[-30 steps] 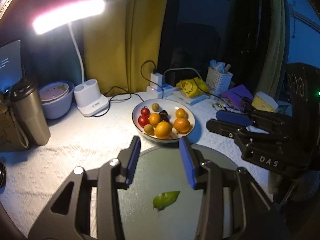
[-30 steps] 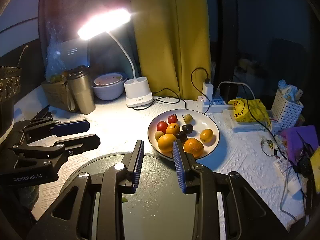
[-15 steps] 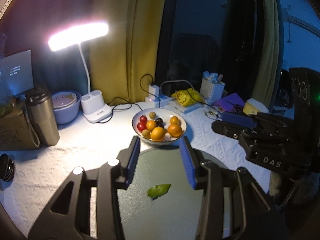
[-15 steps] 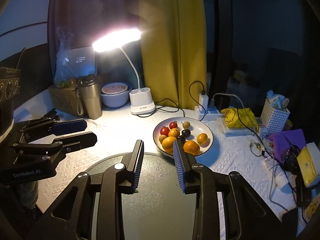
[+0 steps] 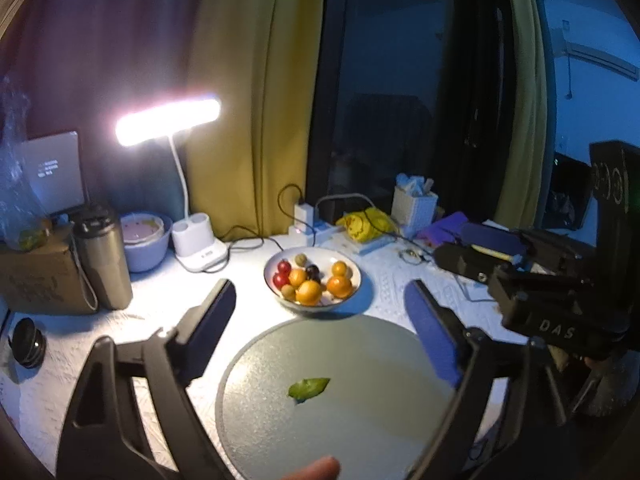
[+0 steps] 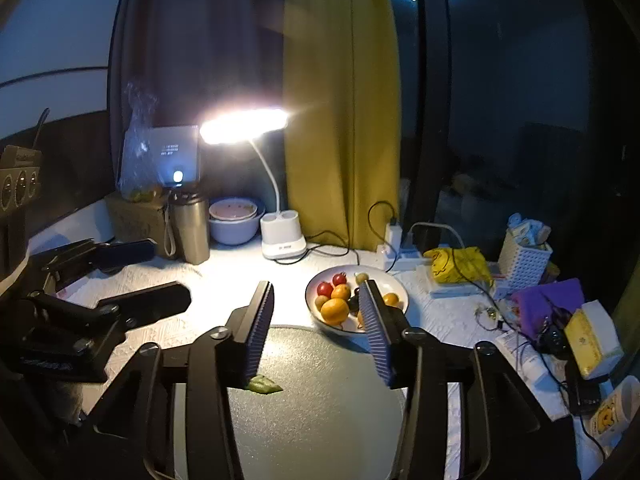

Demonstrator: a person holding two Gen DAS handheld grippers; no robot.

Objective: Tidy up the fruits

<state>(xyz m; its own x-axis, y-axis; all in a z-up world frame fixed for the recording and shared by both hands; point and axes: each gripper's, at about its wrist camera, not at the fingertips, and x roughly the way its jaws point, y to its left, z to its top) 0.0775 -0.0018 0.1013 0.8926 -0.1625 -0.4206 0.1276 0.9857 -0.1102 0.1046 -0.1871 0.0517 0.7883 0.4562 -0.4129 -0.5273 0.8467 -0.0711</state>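
Note:
A white bowl [image 5: 352, 285] [image 6: 394, 289] holds oranges, red cherry tomatoes, a dark plum and small brown fruits. In front of it lies a round grey tray [image 5: 360, 408] [image 6: 320, 408] with one green leaf [image 5: 309, 388] [image 6: 264, 385] on it. My left gripper [image 5: 320, 312] is open and empty, raised above the tray's far edge. My right gripper [image 6: 318, 312] is open and empty, above the tray, its right finger in front of the bowl. Each gripper shows in the other's view, the left one [image 6: 132, 276] and the right one [image 5: 472, 246].
A lit desk lamp [image 5: 200, 248], a steel tumbler [image 5: 104, 256], a lilac bowl [image 5: 144, 240] and a cardboard box [image 5: 36, 276] stand at the back left. A power strip [image 5: 308, 228], a yellow bag [image 5: 362, 224], a white basket [image 5: 414, 208] and cables lie at the back right.
Both grippers have risen and pulled back from the bowl. Both jaws have opened wider, the left one much more.

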